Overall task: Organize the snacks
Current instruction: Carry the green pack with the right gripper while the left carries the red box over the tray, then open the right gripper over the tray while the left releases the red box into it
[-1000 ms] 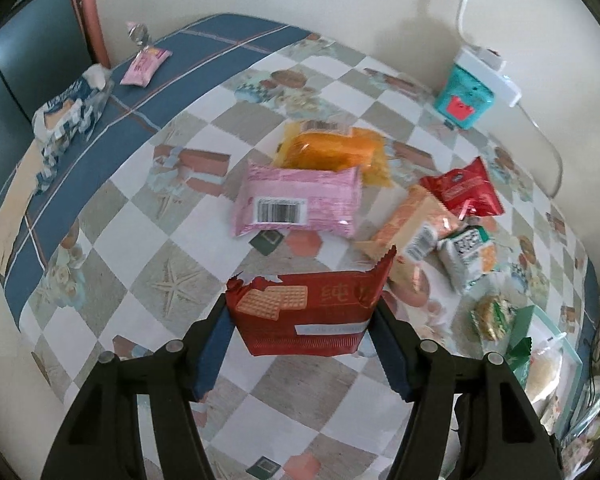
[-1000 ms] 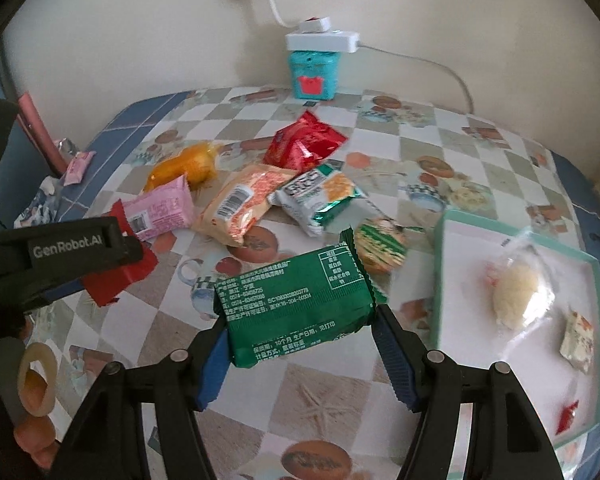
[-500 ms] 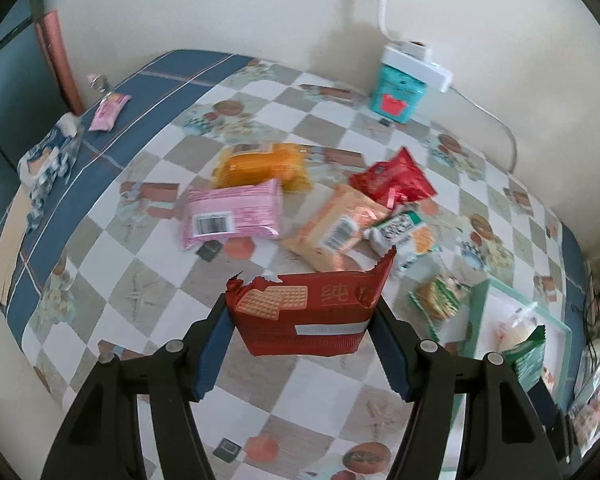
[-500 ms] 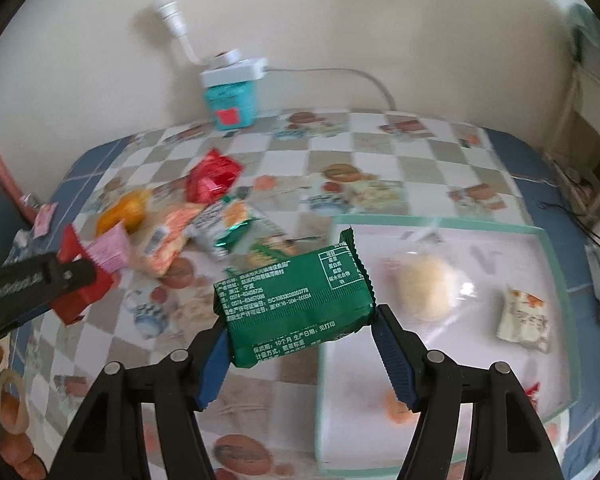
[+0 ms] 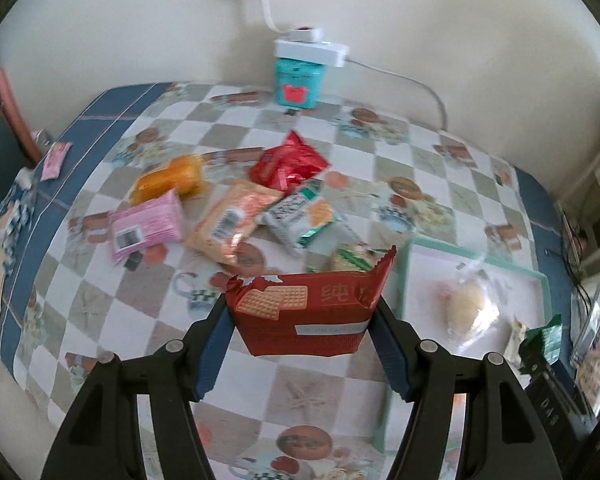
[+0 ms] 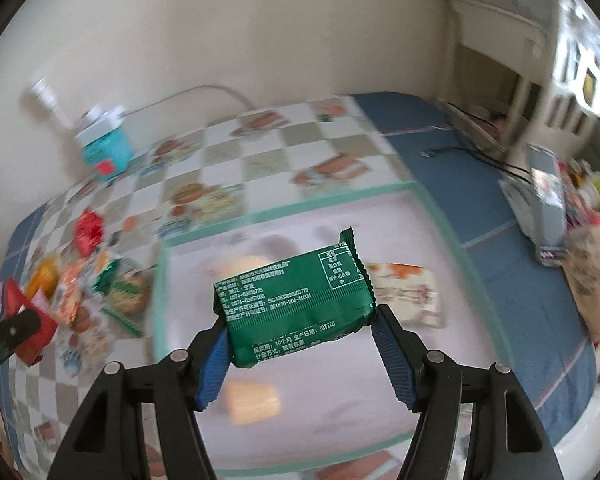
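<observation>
My left gripper (image 5: 304, 320) is shut on a red wafer packet (image 5: 306, 314), held above the table just left of the white tray (image 5: 476, 266). My right gripper (image 6: 298, 320) is shut on a green snack packet (image 6: 296, 306), held above the same tray (image 6: 284, 210). The tray holds a clear-wrapped bun (image 5: 470, 308), a white-and-orange packet (image 6: 406, 294) and an orange item (image 6: 252, 400). A pile of snacks lies left of the tray: pink (image 5: 148, 228), orange (image 5: 170, 178), peach (image 5: 230, 224), red (image 5: 286, 164) and white-green (image 5: 302, 214) packets.
A teal box (image 5: 298, 84) with a white power strip (image 5: 310, 46) on it stands at the back wall. A small pink packet (image 5: 54, 158) lies at the table's far left. Cables and clutter (image 6: 548, 200) sit beyond the table's right edge.
Both grippers have swung to the right with their packets. The right one now hangs over the tray; the left one has come close to the tray's left edge.
</observation>
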Action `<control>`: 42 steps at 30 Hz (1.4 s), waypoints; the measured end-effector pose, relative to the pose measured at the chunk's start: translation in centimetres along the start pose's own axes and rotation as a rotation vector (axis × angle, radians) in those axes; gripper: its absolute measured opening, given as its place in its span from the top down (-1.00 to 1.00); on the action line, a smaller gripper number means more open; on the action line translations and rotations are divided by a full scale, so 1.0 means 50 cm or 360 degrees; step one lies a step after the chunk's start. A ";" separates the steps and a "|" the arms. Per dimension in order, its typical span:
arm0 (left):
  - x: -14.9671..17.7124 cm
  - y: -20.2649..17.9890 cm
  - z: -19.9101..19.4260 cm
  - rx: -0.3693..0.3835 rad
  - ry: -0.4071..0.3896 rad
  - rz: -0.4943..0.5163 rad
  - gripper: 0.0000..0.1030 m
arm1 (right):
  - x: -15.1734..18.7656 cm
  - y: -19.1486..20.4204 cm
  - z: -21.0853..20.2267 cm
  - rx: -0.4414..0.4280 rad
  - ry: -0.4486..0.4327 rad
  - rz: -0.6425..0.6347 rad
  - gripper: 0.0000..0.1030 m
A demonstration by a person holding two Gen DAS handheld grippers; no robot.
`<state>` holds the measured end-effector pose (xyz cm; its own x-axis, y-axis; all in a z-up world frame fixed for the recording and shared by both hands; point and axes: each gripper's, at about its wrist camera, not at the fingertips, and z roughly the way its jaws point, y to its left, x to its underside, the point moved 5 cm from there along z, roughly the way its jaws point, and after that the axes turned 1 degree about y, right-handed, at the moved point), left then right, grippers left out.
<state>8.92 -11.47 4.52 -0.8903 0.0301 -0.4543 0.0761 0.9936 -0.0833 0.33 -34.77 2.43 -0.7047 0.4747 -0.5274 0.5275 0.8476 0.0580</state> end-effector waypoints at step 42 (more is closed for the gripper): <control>-0.016 -0.258 0.173 0.0254 0.0162 0.0321 -0.34 | -0.073 -0.141 0.155 0.0139 -0.0058 0.0197 -0.36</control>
<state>12.53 -25.23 -1.71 -0.8899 0.2447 -0.3851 0.3193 0.9369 -0.1425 2.84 -44.30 -2.63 -0.6150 0.5640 -0.5511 0.6497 0.7585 0.0512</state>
